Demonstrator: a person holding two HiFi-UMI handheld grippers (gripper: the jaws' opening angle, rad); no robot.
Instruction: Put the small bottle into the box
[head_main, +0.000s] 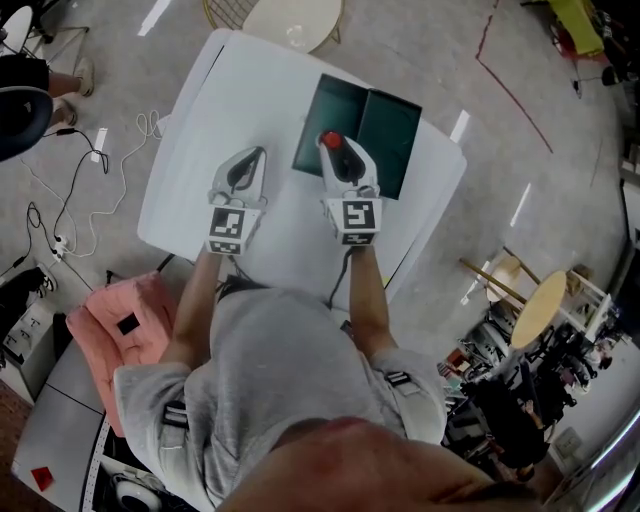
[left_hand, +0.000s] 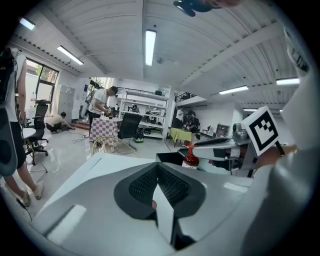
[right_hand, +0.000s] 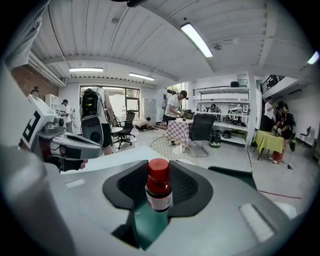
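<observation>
On the white rectangular table (head_main: 200, 170), we find the dark green box (head_main: 390, 135) lying open in two flat halves toward the far right corner.

Right gripper (right_hand: 159, 186): its jaws are set at a medium width and clamped on the small brown glass bottle with a red cap and white label (right_hand: 158, 192). The bottle stands upright between the pads, cap above them, and hangs over the near left part of the box.

Left gripper (left_hand: 157, 170): its jaws are drawn together with nothing between them. It sits over bare table, well apart from the box.

Risks noted:
- The bottle sits close to the box's left edge. In our judgement, a release there could drop it on the rim and send it onto the table.
- It is narrow and tall, so letting go before the base rests flat would likely topple it.
- Nothing steadies the box, so a nudge from the right gripper could shift it.
</observation>
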